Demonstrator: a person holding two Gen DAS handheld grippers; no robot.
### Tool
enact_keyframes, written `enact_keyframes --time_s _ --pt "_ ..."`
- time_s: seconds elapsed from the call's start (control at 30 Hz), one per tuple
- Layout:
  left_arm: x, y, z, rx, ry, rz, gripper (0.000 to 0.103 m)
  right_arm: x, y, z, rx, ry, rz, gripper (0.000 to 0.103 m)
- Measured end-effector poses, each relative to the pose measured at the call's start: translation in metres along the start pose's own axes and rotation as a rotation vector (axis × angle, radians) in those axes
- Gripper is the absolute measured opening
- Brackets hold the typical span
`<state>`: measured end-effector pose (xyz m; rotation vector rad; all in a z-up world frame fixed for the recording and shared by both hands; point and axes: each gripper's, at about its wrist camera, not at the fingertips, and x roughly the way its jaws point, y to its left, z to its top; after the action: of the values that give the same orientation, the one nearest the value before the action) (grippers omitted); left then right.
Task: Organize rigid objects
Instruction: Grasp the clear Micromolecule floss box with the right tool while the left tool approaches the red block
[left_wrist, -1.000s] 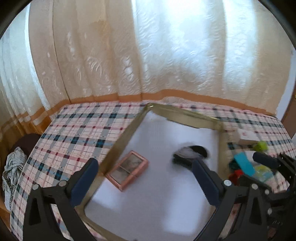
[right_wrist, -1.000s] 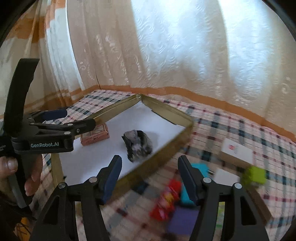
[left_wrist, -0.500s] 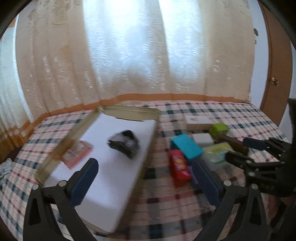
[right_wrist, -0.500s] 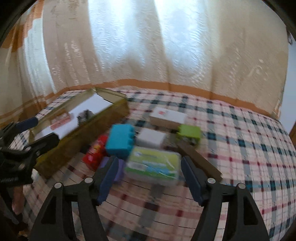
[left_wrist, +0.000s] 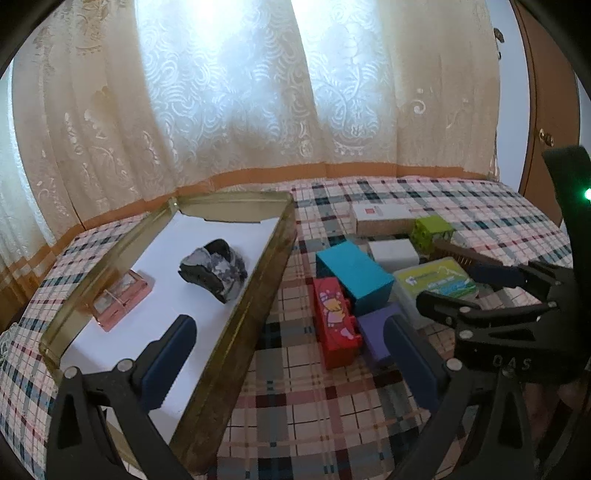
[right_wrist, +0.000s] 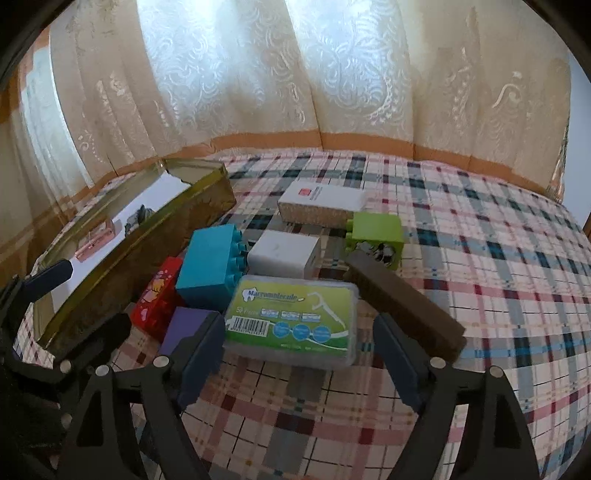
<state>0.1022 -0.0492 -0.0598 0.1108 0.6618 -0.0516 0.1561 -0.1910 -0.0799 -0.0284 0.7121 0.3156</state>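
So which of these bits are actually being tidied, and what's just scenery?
Being tidied: gold tray, teal block, green block, red box, floss-pick box, white box, purple block.
Scenery: lace curtain, plaid cloth.

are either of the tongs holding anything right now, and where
Nothing is held. The left tongs and the right tongs are both open and empty; the right hovers near the floss box, not gripping it.

Two building bricks (right_wrist: 208, 267) (right_wrist: 375, 234) (teal, green), five boxes (right_wrist: 293, 319), one tray (left_wrist: 236, 325)
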Motion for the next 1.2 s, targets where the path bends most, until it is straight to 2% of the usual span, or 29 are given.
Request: enact_keyframes --time_s 0.33,0.4,0.5,0.67,0.77,0.87,0.97,1.03,1.13,1.2 --pt "0.01 0.004 -0.001 -0.019 0.032 -0.016 0.103 0.018 -0.002 0.004 0.03 0.062 -0.011 0.091" --pt "0.01 0.003 -0.001 -0.016 0.033 -0.019 0.103 0.017 -0.008 0.003 0.05 0.065 -0.001 0.091" --pt "0.007 -0.004 0.0 -0.002 0.026 -0.033 0.103 0.013 -0.012 0.0 0.051 0.063 -0.021 0.085" --pt "0.009 -0.008 0.004 0.008 0.031 -0.006 0.102 0.007 -0.023 -0.004 0.084 0.053 -0.026 0.085" --pt "-0.002 -0.017 0.005 0.043 -0.016 0.045 0.1 0.005 -0.032 -0.005 0.117 0.04 -0.023 0.085" --pt "-0.011 -0.022 0.007 0.041 -0.039 -0.003 0.1 0.0 -0.043 -0.007 0.154 0.028 -0.012 0.085" --pt "0.001 -0.028 0.007 0.031 0.02 -0.04 0.1 -0.003 -0.048 -0.008 0.164 0.023 -0.02 0.085" --pt "0.009 -0.029 0.005 0.019 0.051 -0.06 0.096 -0.006 -0.052 -0.009 0.171 0.011 -0.022 0.085" --pt "0.021 -0.032 0.001 0.006 0.104 -0.077 0.072 -0.008 -0.056 -0.01 0.188 0.002 -0.011 0.085" --pt "0.026 -0.028 0.002 -0.032 0.121 -0.11 0.068 -0.009 -0.057 -0.01 0.193 0.0 -0.009 0.085"
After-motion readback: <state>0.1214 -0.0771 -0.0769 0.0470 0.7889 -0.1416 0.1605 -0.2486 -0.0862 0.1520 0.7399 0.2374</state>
